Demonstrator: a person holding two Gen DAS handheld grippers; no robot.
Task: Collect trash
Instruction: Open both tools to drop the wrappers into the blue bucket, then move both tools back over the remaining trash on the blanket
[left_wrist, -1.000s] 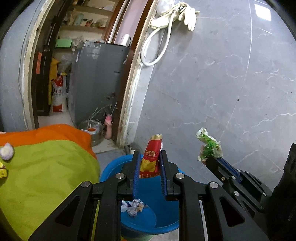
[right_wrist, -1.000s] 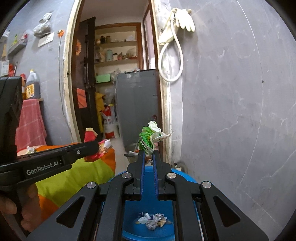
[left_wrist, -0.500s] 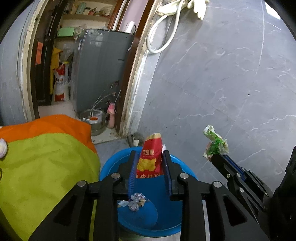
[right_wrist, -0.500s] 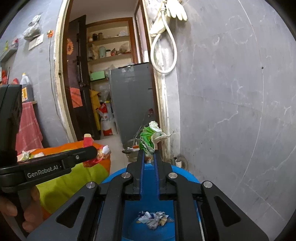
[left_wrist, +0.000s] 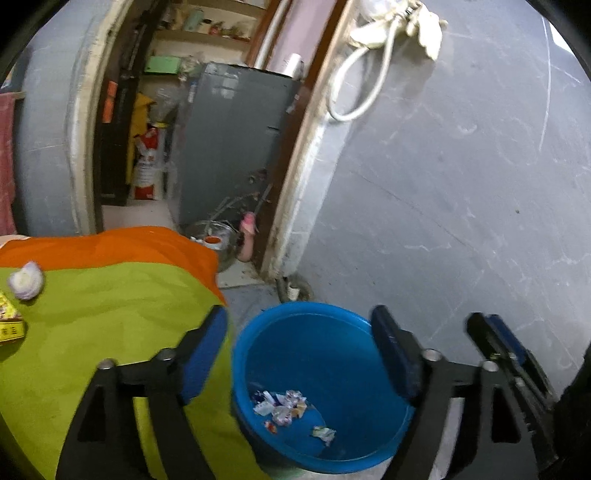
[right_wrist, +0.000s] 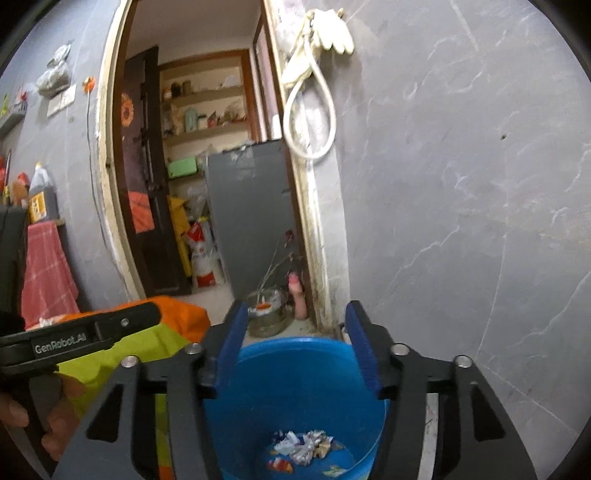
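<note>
A blue bucket (left_wrist: 306, 354) stands on the floor beside the green and orange cloth (left_wrist: 103, 317); it also shows in the right wrist view (right_wrist: 295, 384). Crumpled wrappers (left_wrist: 284, 402) lie at its bottom, seen too in the right wrist view (right_wrist: 303, 446). My left gripper (left_wrist: 303, 354) is open and empty above the bucket. My right gripper (right_wrist: 295, 343) is open and empty above it too; one of its fingers (left_wrist: 502, 343) shows at the right in the left wrist view. A white crumpled ball (left_wrist: 26, 280) and a yellow packet (left_wrist: 9, 321) lie on the cloth.
A grey wall (left_wrist: 461, 184) rises right behind the bucket. A doorway (right_wrist: 207, 184) opens to a storeroom with a grey cabinet (right_wrist: 251, 214), a metal bowl (left_wrist: 214, 236) and shelves. A hose and gloves (right_wrist: 314, 74) hang on the wall. A red towel (right_wrist: 44, 273) hangs at left.
Both grippers opened. The red packet left the left gripper and the green-white wrapper left the right gripper; more scraps now lie in the bucket.
</note>
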